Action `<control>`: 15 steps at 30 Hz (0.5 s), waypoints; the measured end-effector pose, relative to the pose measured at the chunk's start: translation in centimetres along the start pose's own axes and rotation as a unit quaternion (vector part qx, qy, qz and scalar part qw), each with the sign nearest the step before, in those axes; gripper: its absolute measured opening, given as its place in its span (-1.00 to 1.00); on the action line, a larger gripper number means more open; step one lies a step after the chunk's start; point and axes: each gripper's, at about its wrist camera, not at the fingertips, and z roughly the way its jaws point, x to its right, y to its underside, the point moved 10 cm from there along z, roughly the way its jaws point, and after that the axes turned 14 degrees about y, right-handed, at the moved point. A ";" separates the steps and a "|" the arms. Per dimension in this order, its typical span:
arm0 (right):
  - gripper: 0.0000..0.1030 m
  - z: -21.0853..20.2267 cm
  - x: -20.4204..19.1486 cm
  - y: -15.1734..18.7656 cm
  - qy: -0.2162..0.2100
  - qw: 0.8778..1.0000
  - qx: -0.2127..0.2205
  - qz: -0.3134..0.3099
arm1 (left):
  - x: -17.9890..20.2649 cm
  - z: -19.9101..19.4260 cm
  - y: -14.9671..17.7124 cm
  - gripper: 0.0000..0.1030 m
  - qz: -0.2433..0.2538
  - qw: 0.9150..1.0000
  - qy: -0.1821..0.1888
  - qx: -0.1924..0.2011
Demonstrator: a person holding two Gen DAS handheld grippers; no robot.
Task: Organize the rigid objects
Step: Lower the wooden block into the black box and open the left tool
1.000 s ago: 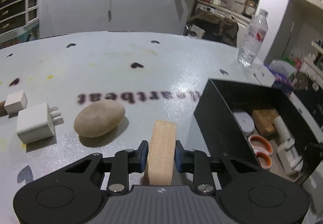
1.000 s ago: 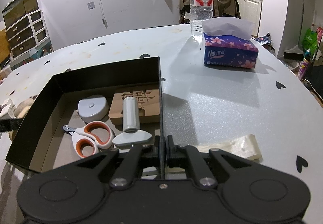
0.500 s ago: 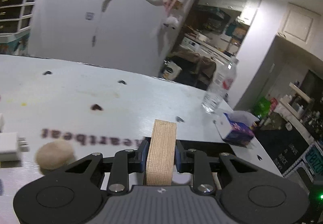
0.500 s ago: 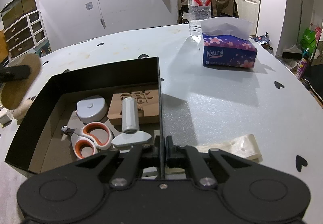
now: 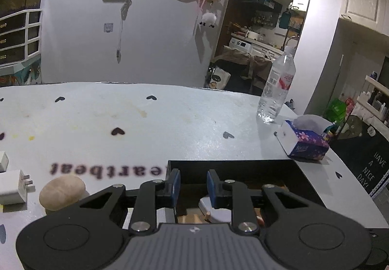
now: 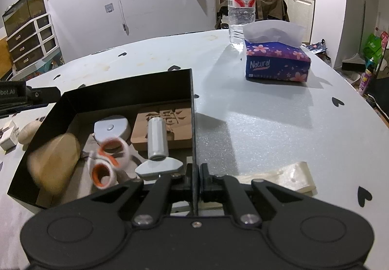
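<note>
Left wrist view: left gripper (image 5: 192, 184) spread wide with nothing between its blue pads (image 5: 175, 183), poised above the near-left corner of the black box (image 5: 231, 167). Only slivers of the box's contents visible past the fingers. Out on the pale, speckled table (image 5: 170, 121): a smooth rounded beige stone (image 5: 62, 192) just left of the box, a white plug adapter (image 5: 12, 187) with two prongs further left, a clear plastic water bottle (image 5: 277, 90) upright at the far edge, a purple floral tissue box (image 5: 305, 143) near it.

Right wrist view: right gripper (image 6: 195, 178) clamped on the thin right wall of the black box (image 6: 193, 124), jaws pressed together on the cardboard. Box interior fully open to sight here, unlike the other view: a blurred tan wooden block (image 6: 54, 160) at the left end, orange-and-white scissors (image 6: 107, 160) also smeared, a grey tape measure (image 6: 111, 128), a carved brown wooden tile (image 6: 165, 125), and a metal cylinder (image 6: 157, 137) lying across that tile. Stone (image 6: 28, 131) just outside the left wall. Translucent plastic strip (image 6: 279, 177) flat on the table beside the gripper. Tissue box (image 6: 276, 63) and water bottle (image 6: 241, 0) beyond
</note>
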 end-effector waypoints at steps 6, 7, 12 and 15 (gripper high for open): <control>-0.90 0.0 0.0 0.0 0.000 1.000 0.000 0.000 | -0.1 -0.2 0.2 -0.36 -0.005 1.000 0.006 -0.005; -0.90 0.0 0.0 0.0 0.000 1.000 0.000 0.000 | -0.1 -0.3 0.3 -0.36 -0.006 1.000 0.007 -0.006; -0.90 0.0 -0.1 0.0 0.001 1.000 -0.001 -0.001 | 0.0 -0.6 0.8 -0.32 -0.006 1.000 0.012 -0.015; -0.90 0.0 -0.1 0.0 0.001 1.000 -0.001 -0.001 | 0.2 -0.8 1.1 -0.22 -0.004 1.000 0.016 -0.021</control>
